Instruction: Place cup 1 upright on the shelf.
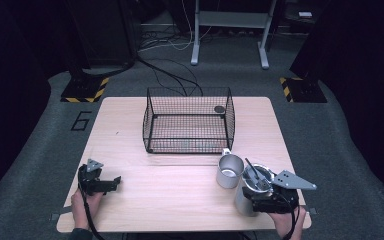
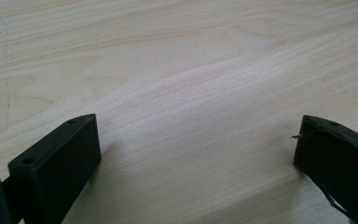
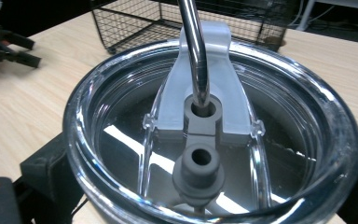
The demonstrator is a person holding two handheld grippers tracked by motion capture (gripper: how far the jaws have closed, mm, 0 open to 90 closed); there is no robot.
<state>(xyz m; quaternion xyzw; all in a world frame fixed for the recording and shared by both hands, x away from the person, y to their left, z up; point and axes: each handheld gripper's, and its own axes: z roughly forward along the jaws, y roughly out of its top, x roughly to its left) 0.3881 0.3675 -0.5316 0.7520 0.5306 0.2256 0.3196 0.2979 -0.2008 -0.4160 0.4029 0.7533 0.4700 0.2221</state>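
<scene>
Right gripper (image 1: 260, 196) clamps the tumbler (image 3: 209, 140) near the table's (image 1: 180, 200) front-right edge, mug (image 1: 229, 170) just beside, basket (image 1: 188, 120) beyond. Left gripper (image 1: 111, 183), jaws spread and empty, rests low, well apart from the tumbler.

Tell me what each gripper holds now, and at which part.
The right gripper clamps the steel tumbler by its body just below the clear lid. The left gripper is open over bare table, holding nothing.

A pale wooden table (image 1: 130, 125) stands on grey carpet (image 1: 330, 150). Black-and-yellow striped floor plates (image 1: 84, 90) lie beyond both far corners. A grey metal frame (image 1: 230, 30) stands behind, with cables (image 1: 170, 75) trailing across the floor. The surroundings are dark.
</scene>
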